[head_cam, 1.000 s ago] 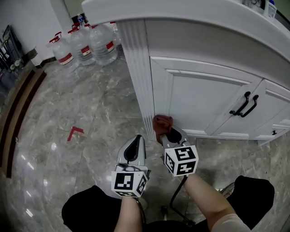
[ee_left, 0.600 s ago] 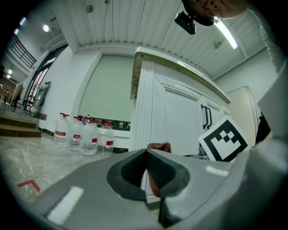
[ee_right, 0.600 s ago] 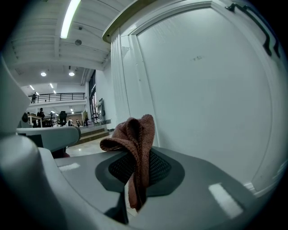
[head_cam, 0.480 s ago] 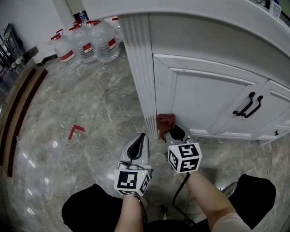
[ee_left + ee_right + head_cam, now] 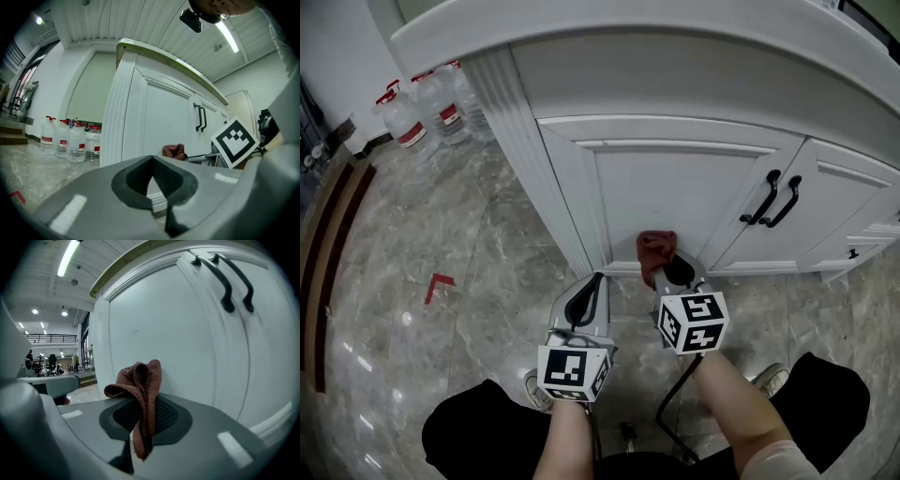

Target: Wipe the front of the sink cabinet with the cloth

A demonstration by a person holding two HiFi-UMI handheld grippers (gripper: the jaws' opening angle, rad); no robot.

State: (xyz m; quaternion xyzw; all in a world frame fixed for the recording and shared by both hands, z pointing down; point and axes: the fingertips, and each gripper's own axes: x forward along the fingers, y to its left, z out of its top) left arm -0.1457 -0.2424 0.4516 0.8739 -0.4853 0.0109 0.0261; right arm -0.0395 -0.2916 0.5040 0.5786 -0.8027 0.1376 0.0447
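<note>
Right tool (image 5: pixel 667 268) grips one cloth (image 5: pixel 656 246) at cabinet door (image 5: pixel 675 192), two handles (image 5: pixel 766 199); left tool (image 5: pixel 596 282) clenched, empty.

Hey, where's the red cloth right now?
The cloth is clamped in the right gripper, low against the white cabinet door mid head view, below and left of the black handles.

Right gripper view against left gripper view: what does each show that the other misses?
Only the right gripper view shows the right gripper shut on the cloth. Only the left gripper view shows the left gripper shut and empty, the water bottles and the right gripper's marker cube. Both show the cloth, the white cabinet door and its black handles.
</note>
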